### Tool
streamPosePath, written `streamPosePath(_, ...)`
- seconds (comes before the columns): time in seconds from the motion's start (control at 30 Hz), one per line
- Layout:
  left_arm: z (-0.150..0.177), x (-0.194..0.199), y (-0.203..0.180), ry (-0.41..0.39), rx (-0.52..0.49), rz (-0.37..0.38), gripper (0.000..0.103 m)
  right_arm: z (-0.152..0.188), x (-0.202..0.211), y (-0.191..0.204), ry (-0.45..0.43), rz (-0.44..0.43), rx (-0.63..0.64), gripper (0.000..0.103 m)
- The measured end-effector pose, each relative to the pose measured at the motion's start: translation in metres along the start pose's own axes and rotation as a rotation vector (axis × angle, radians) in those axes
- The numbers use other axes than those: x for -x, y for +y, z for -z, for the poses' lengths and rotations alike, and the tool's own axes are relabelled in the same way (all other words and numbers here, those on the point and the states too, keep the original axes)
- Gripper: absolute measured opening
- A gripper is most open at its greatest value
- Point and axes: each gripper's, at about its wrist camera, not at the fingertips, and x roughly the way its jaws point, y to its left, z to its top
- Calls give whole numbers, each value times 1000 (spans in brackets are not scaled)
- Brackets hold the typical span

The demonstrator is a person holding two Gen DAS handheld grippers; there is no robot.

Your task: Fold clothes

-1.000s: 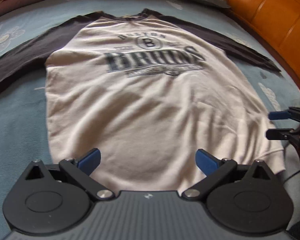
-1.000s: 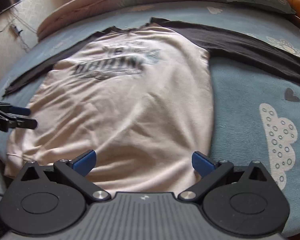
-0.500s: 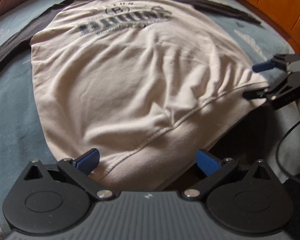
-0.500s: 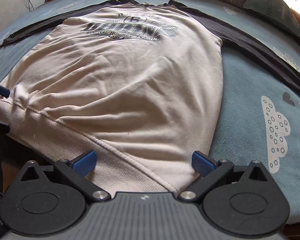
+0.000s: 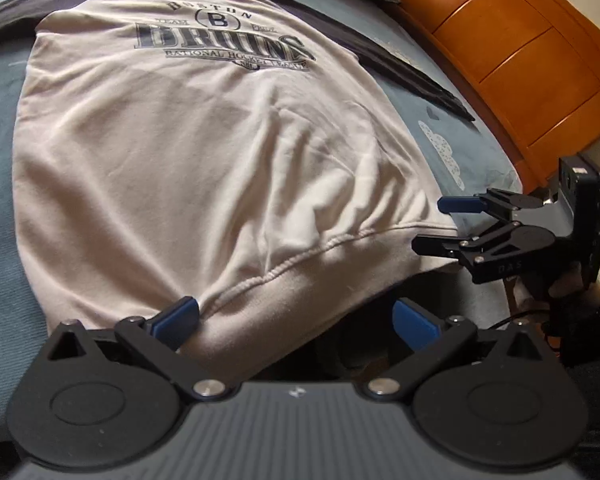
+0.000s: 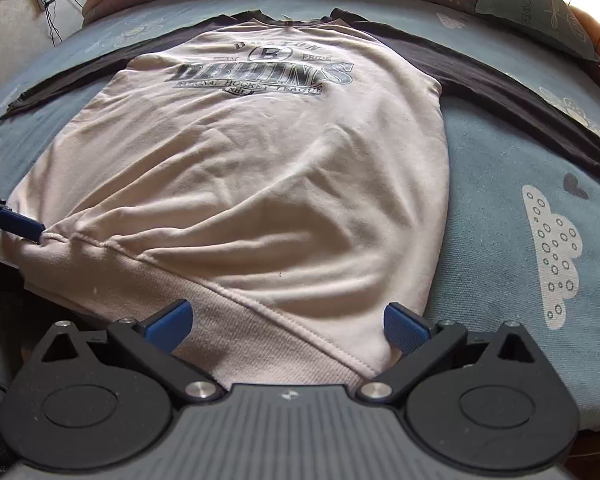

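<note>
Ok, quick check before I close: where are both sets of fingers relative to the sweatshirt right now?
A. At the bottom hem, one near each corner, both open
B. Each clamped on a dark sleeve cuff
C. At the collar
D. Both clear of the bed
A. In both wrist views the sweatshirt's ribbed hem lies between spread blue fingers; the left gripper and right gripper are open at opposite hem corners.
</note>
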Motion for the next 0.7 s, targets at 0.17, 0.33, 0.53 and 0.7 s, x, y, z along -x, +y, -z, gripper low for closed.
streamPosePath(0.17,-6,9,10,-16,42,-14,102,-22,7,11,-67,-54,1,103)
streamPosePath(0.33,4,-11,13,28,16,-118,102,-42,-13,31,-115,-87,22,103)
streamPosePath(0.53,25,1,3,55,-20,-83,102,-19,-37,34,-22,-75,47,103)
streamPosePath(0.7,-3,10,18,34,0,-116,102,1,-17,25,-26,-64,50,103)
